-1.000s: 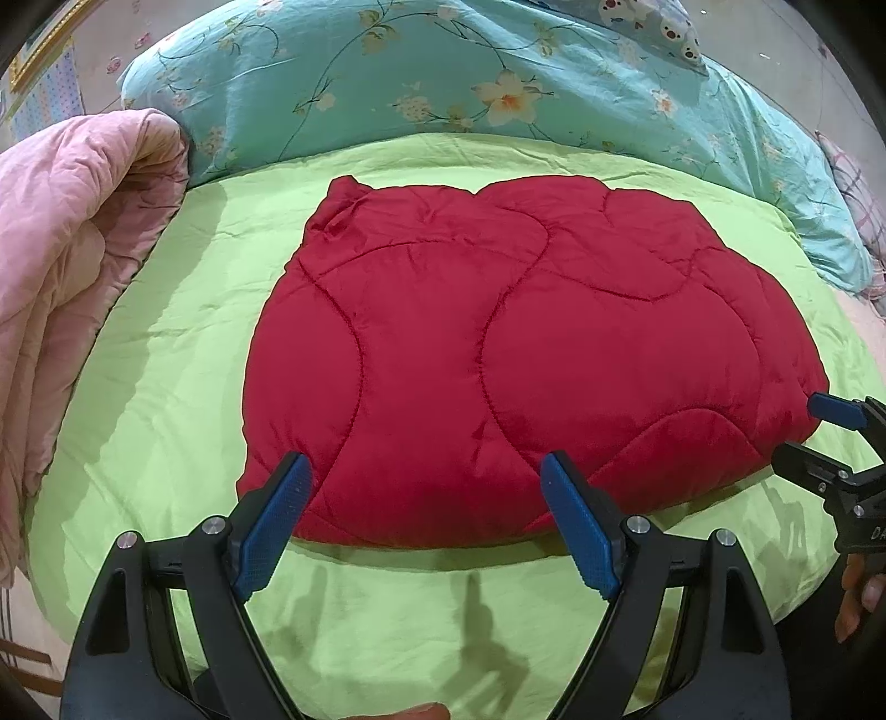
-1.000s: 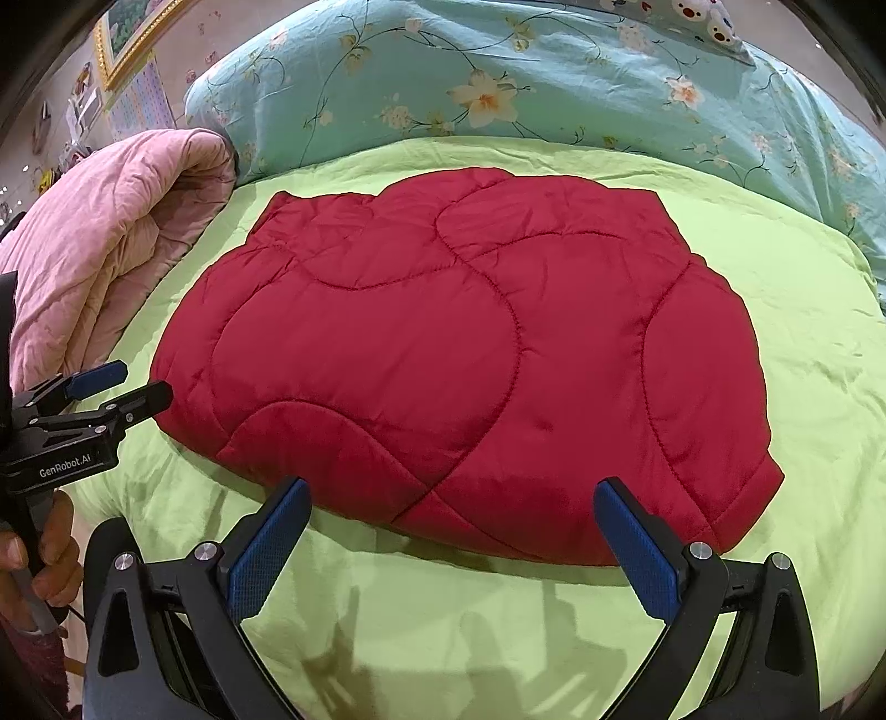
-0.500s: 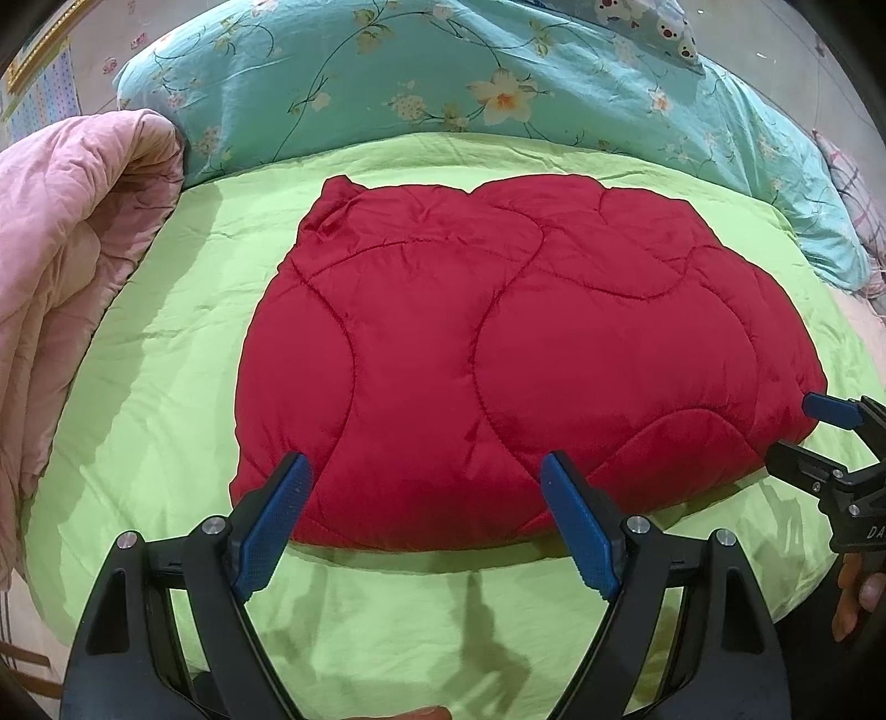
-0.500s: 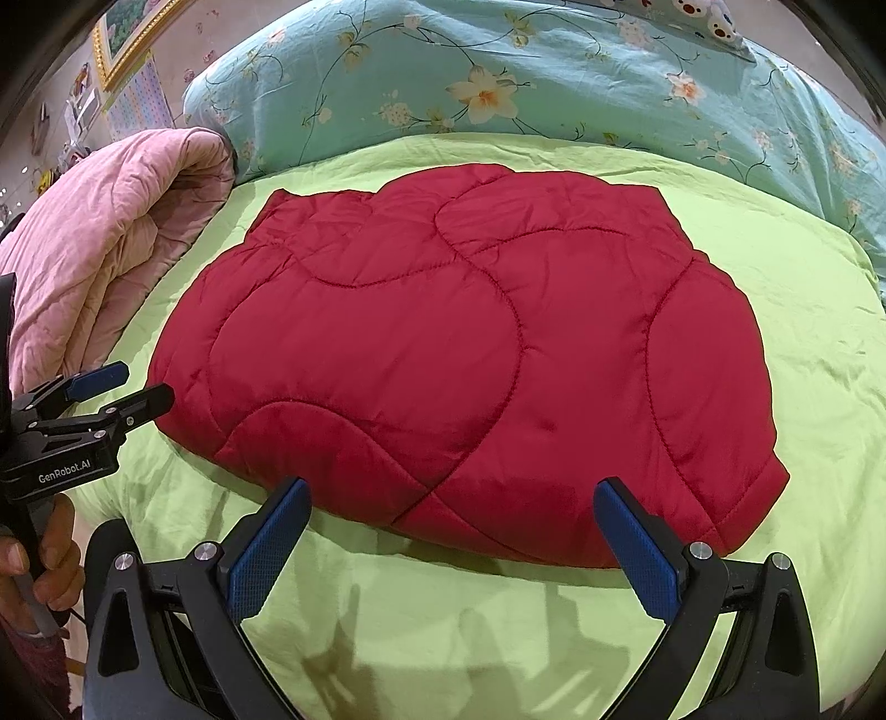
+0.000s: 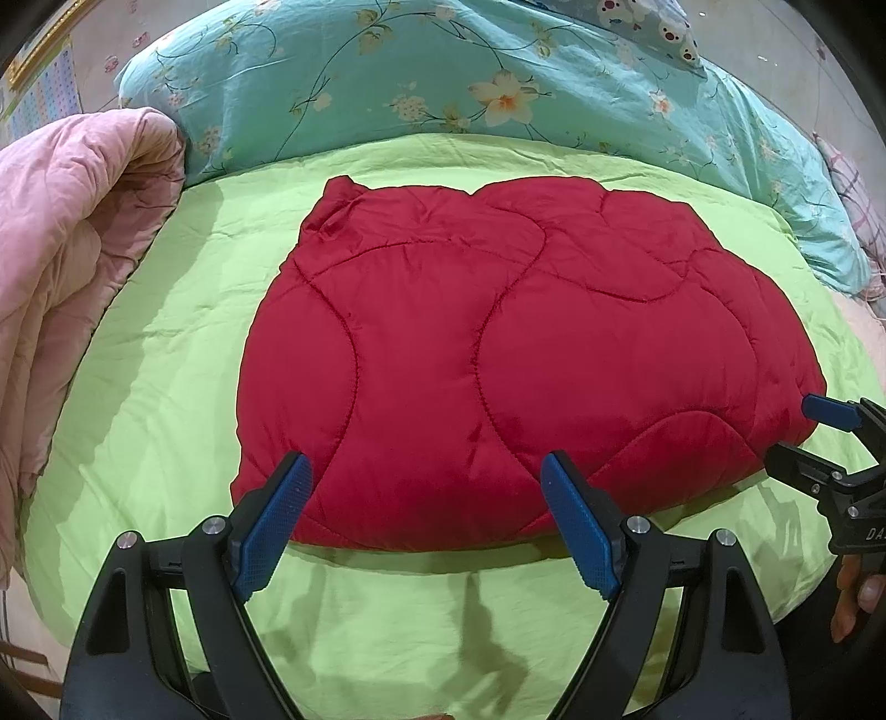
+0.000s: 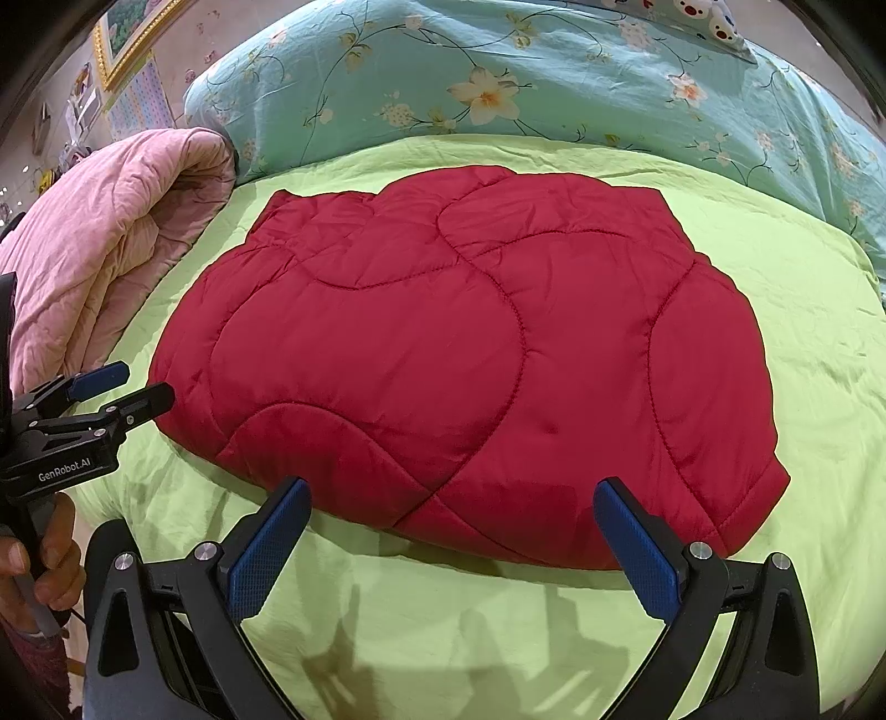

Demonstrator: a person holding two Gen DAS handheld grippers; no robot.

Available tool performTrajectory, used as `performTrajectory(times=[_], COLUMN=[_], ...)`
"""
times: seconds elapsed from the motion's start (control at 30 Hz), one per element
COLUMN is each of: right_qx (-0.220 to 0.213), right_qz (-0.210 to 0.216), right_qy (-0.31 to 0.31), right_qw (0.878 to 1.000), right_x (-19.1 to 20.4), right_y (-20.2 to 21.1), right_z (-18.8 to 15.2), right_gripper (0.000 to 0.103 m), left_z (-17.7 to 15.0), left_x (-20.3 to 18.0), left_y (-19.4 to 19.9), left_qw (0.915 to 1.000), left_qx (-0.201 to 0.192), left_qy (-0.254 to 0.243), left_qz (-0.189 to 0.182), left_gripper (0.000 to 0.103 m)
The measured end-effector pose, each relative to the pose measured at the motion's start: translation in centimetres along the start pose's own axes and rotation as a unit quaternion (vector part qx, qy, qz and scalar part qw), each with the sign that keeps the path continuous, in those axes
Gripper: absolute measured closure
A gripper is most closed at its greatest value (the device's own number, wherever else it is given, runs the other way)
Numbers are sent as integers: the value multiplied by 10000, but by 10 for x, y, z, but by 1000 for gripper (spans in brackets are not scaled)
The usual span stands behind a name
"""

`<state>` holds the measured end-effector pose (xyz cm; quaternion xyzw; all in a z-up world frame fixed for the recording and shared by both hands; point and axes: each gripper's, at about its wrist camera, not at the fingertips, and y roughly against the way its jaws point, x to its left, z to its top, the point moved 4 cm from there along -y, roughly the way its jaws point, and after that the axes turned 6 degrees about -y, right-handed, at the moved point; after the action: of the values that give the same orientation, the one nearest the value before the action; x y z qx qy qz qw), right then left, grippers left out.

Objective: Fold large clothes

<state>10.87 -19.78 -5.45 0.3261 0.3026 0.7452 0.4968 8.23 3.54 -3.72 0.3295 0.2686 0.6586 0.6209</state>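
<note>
the biggest thing is the bed, covered with a light green sheet (image 5: 166, 387) that fills most of both views and shows some soft wrinkles. along the far side of the bed lies a long turquoise bedding with a flower print (image 5: 443, 77), and on top of it, at the far right, sits a small piece of blue cloth with cartoon bears (image 5: 659, 22). on the left side of the bed there is a pink quilt (image 5: 66, 249), folded in thick layers, with its rounded edge touching the turquoise bedding.

in the middle of the green sheet lies the red quilted jacket (image 5: 498, 354). it is already folded into a flat, roughly square packet with curved stitch lines on the top. its near edge is close to the near edge of the bed, and it is apart from the pink quilt.

the left gripper (image 5: 426, 520) hovers just above the near edge of the jacket, at its left part. its blue pads (image 5: 271, 526) are spread wide and pinch nothing. the right gripper (image 6: 451, 548) hovers above the near edge at the right part; its pads (image 6: 637, 559) are also wide apart with nothing between them. each gripper appears in the side of the other view, beside a corner of the jacket, and there part of a hand (image 6: 39, 565) is seen around the handle.
</note>
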Motion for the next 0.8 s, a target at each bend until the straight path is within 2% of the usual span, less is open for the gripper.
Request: performTrajectory(times=[0.8], right_qx=[-5], right_qz=[4], right_qy=[-2], right_qw=[10000], right_x=[0], right_y=[0], right_z=[0], right_gripper=[0], left_z=[3], left_x=[-2], left_y=[2], left_qw=[10000], left_qx=[-35], left_qy=[10], left_qz=[3], left_gripper=[18])
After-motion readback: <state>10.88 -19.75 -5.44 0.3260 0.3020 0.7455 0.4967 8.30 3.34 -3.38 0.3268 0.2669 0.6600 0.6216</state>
